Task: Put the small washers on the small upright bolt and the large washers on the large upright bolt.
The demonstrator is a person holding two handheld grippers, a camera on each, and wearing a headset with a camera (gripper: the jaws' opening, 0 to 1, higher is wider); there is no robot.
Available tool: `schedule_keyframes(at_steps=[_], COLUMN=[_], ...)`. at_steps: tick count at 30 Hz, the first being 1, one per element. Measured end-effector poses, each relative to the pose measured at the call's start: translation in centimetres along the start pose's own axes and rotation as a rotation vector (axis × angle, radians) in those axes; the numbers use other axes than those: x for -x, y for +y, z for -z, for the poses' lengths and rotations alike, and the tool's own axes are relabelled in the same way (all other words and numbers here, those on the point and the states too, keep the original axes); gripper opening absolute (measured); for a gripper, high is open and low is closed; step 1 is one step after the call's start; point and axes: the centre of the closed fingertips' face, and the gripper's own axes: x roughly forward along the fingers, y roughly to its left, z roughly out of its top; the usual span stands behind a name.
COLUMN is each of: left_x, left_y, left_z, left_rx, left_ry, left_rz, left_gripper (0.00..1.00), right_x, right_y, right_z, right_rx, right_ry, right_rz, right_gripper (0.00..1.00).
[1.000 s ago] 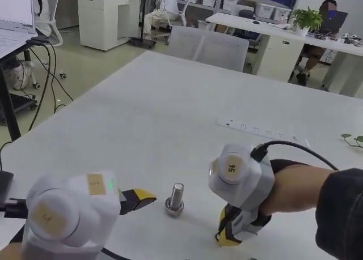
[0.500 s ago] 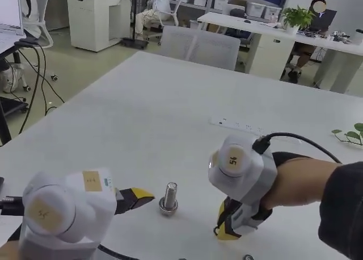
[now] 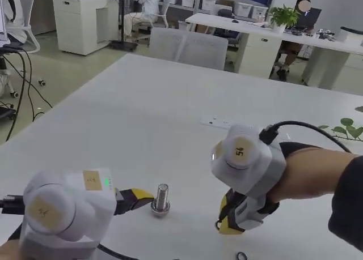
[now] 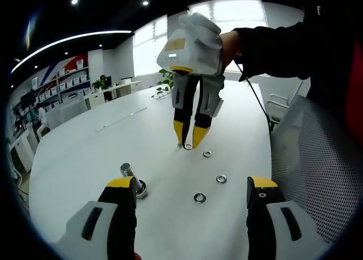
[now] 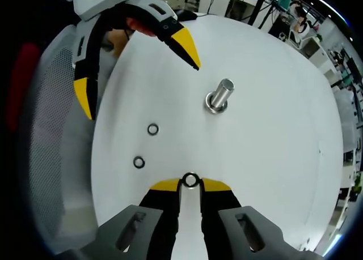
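Observation:
One steel bolt stands upright on the white table, also seen as the bolt and the bolt. My right gripper points down at the table, its yellow tips shut on a small washer that lies flat. The same right gripper is right of the bolt. Two loose washers lie nearby, and three washers show ahead of my left gripper. It is wide open and holds nothing, one tip close beside the bolt.
A white power strip lies farther back on the table. A mesh chair stands at the far edge, with desks and a seated person behind. A green plant reaches in at the right edge. A cable trails from the right gripper.
The head camera has shifted, so the whole picture slid. Both grippers keep roughly their places by the bolt. A washer has come into sight at the bottom edge.

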Motion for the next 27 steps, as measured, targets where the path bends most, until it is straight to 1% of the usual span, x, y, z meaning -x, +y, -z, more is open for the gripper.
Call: schedule_keyframes(at_steps=[6, 12, 17, 22, 27], left_x=[-0.3, -0.5, -0.5, -0.6, -0.9], left_y=[-0.2, -0.3, -0.4, -0.5, -0.7], left_z=[-0.3, -0.7, -0.7, -1.1, -1.4], left_rx=[-0.012, -0.018, -0.024, -0.032, -0.042], left_ry=[0.002, 0.003, 0.007, 0.011, 0.017], left_rz=[0.015, 0.023, 0.028, 0.033, 0.039], left_gripper=[0.8, 0.79, 0.79, 0.79, 0.79], right_x=[1.4, 2.2, 3.2, 4.3, 5.4], right_y=[0.3, 0.6, 0.5, 0.2, -0.4], right_z=[0.6, 1.2, 1.7, 2.3, 3.1], right_rx=[-0.002, -0.008, -0.018, -0.028, -0.042], right_ry=[0.001, 0.003, -0.001, -0.006, -0.006], right_rz=[0.019, 0.026, 0.038, 0.051, 0.07], right_gripper=[0.14, 0.14, 0.14, 0.14, 0.14])
